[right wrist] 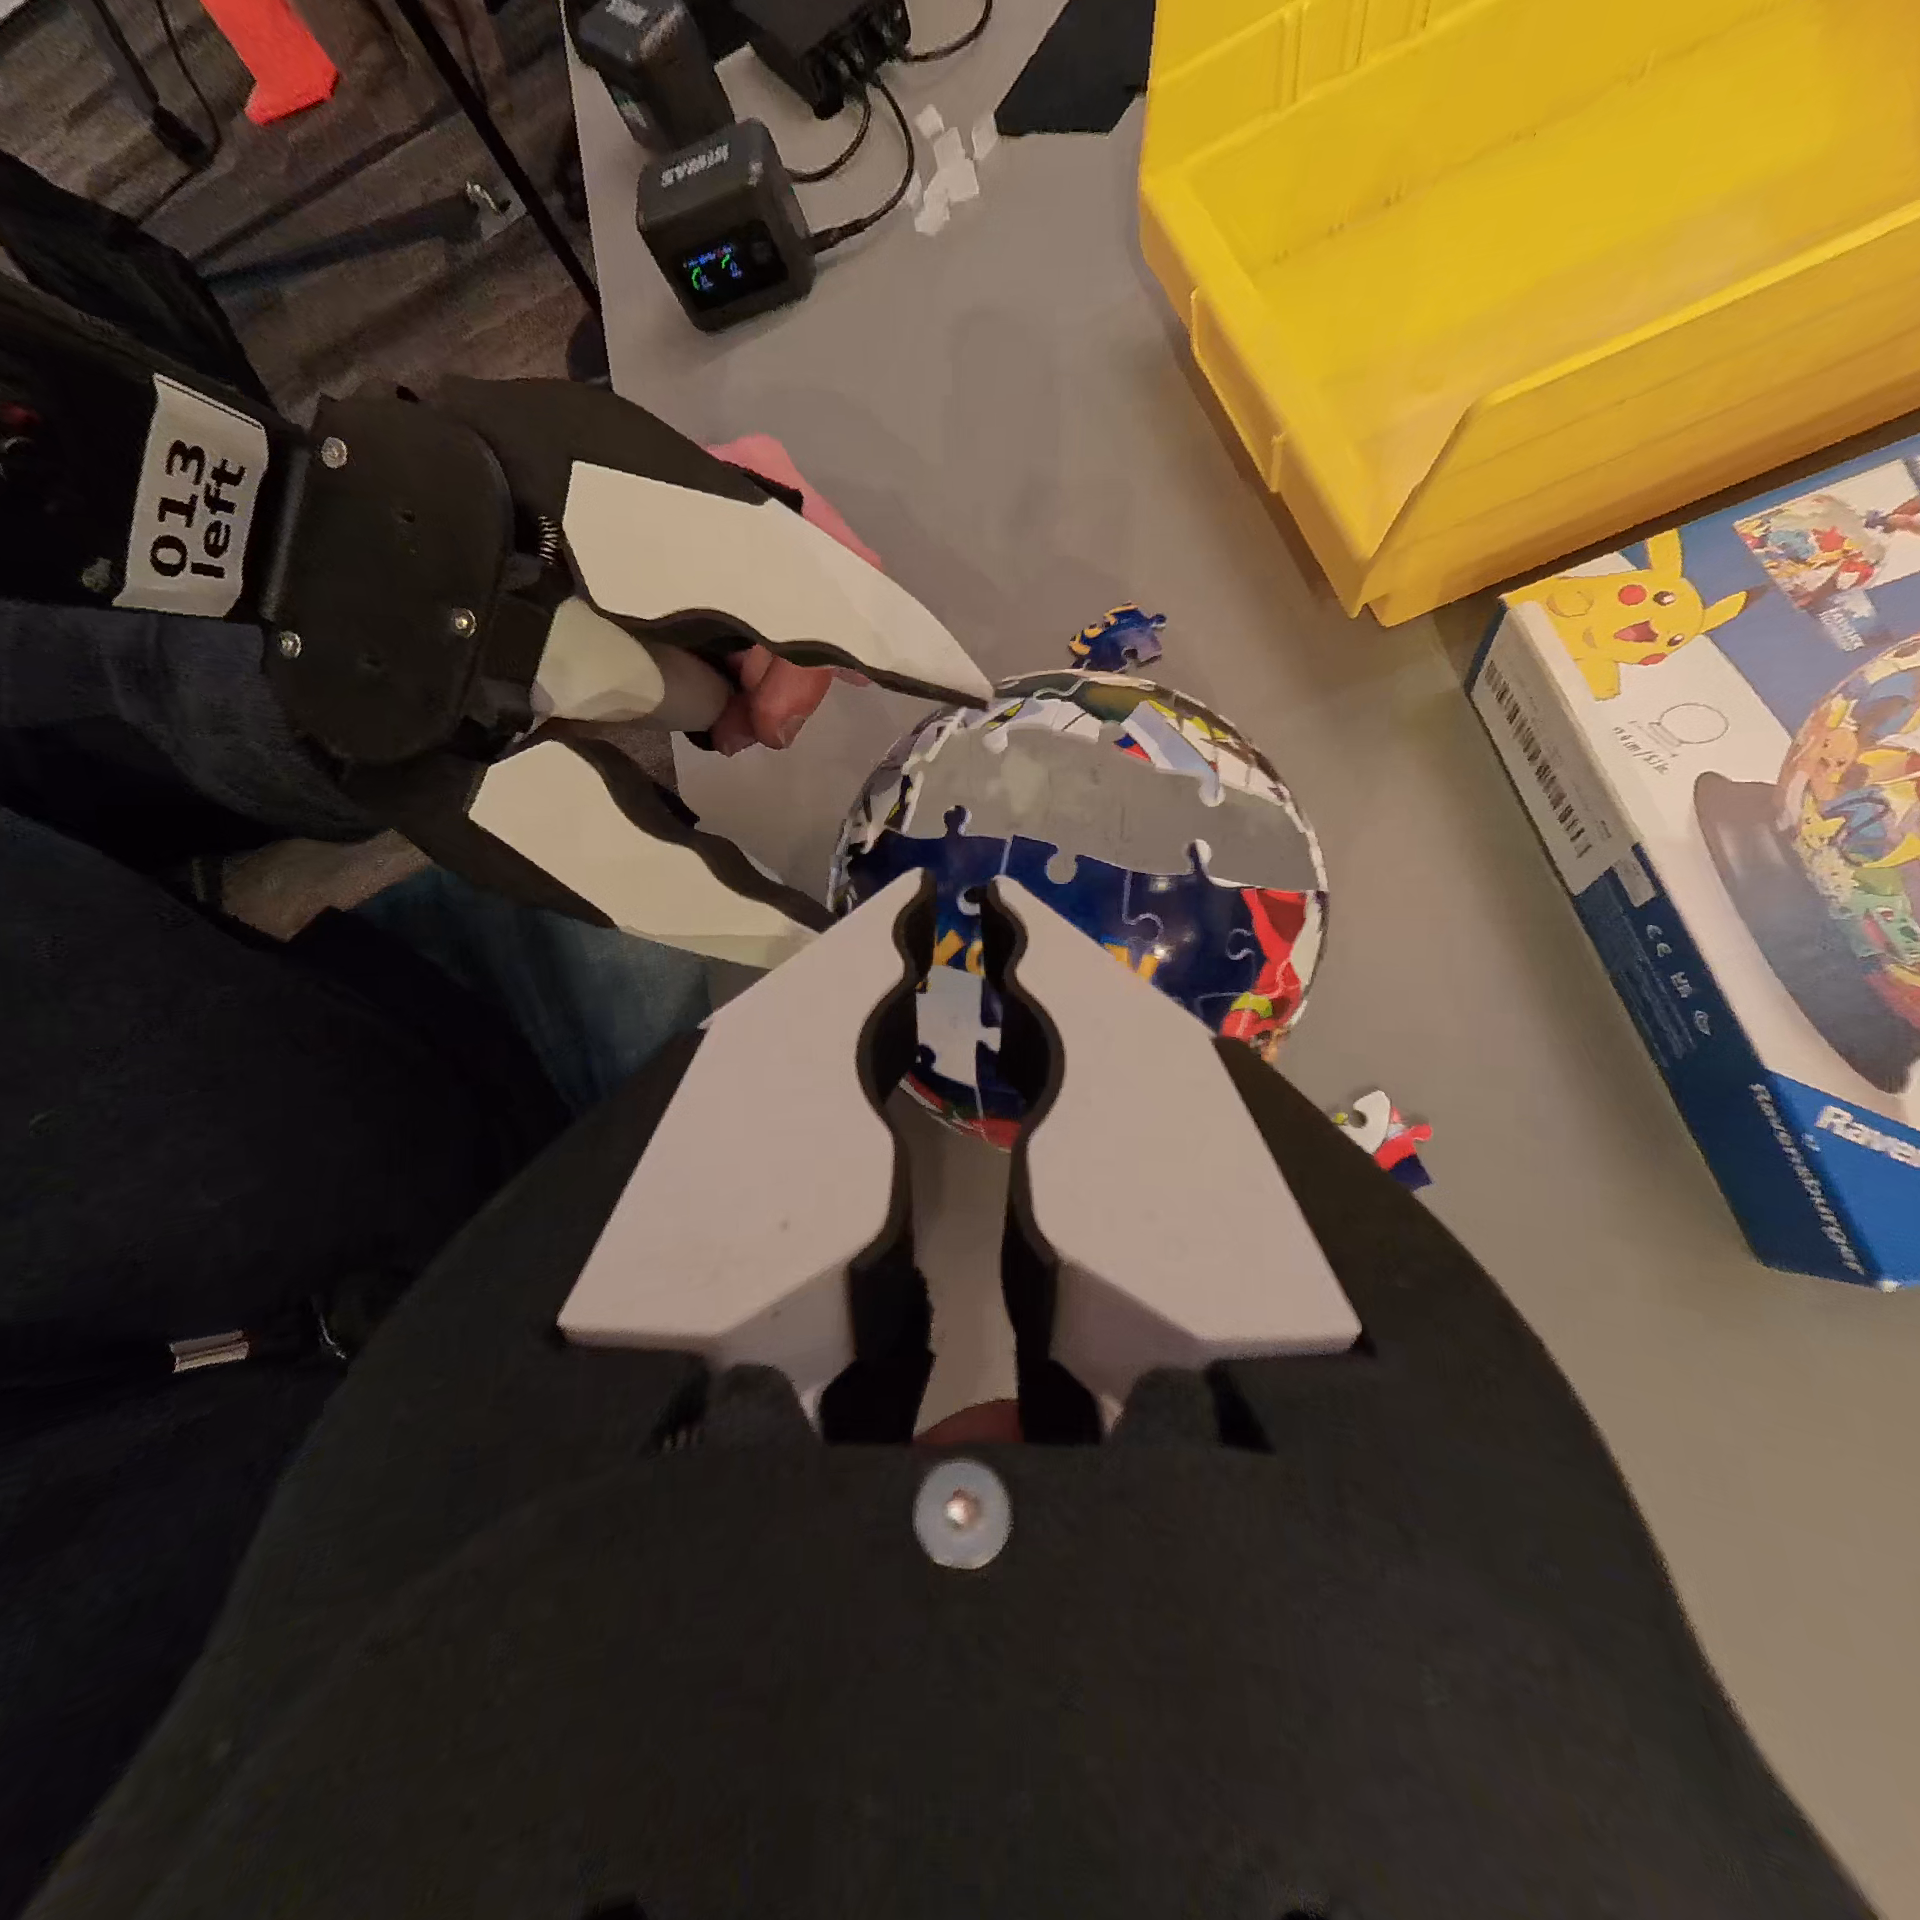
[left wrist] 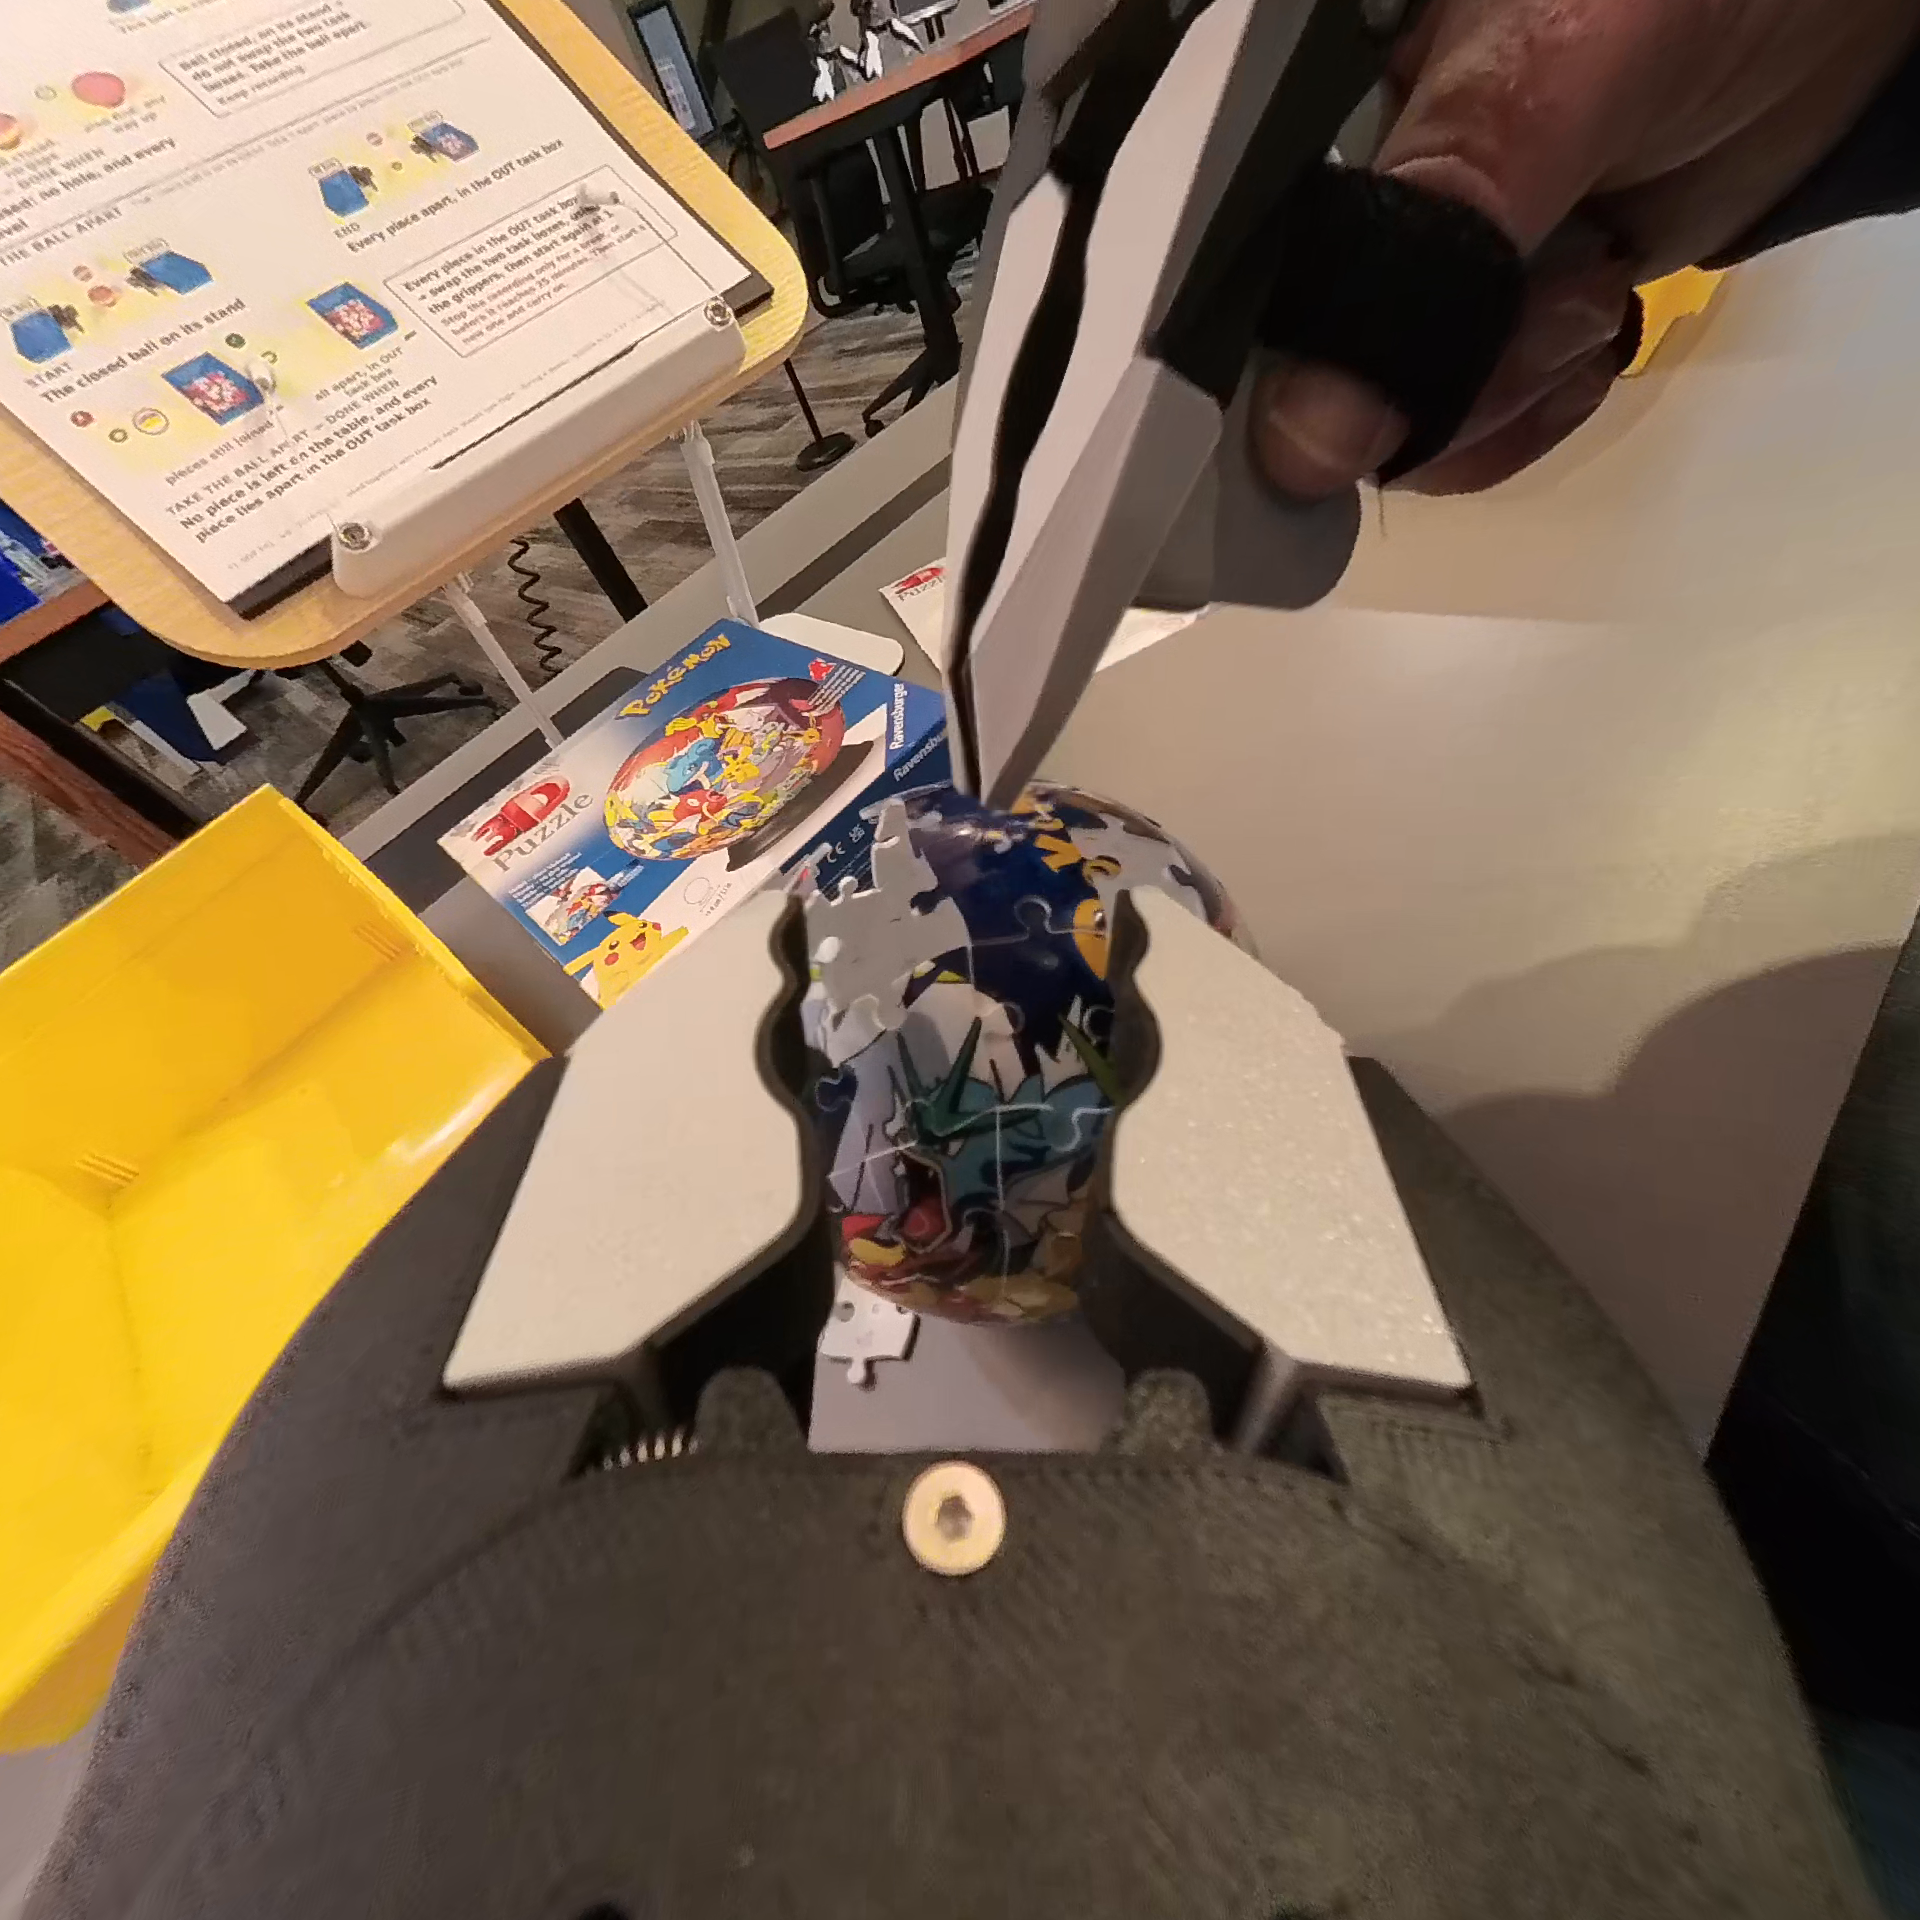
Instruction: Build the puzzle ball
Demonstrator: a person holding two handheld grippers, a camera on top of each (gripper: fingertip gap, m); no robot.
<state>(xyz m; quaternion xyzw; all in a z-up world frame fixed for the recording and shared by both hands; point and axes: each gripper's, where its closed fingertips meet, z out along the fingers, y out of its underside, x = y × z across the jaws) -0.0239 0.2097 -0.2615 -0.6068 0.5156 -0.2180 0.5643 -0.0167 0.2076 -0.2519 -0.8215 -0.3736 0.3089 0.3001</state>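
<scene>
The puzzle ball [left wrist: 966, 1164] is partly built, colourful, and rests on the grey table [left wrist: 1455, 831]. In the right wrist view the ball [right wrist: 1174, 935] has a wide gap [right wrist: 1101, 790] on top that shows its grey inside. My left gripper [left wrist: 966, 914] straddles the ball with a finger against each side; it also shows in the right wrist view [right wrist: 904, 810]. My right gripper [right wrist: 958, 883] comes from above with its tips on the ball's top. It is nearly closed on a white-backed puzzle piece [right wrist: 954, 1013]. It also shows in the left wrist view [left wrist: 977, 795].
Loose pieces lie beside the ball [right wrist: 1117, 634] [right wrist: 1387, 1132], and one by its base [left wrist: 868, 1340]. A yellow bin [right wrist: 1507, 260] and the blue puzzle box [right wrist: 1714, 883] stand close by. A charger with cables [right wrist: 727, 239] is at the table's far edge. An instruction board [left wrist: 364, 260] stands beyond. The tips of both grippers are at nearly the same place.
</scene>
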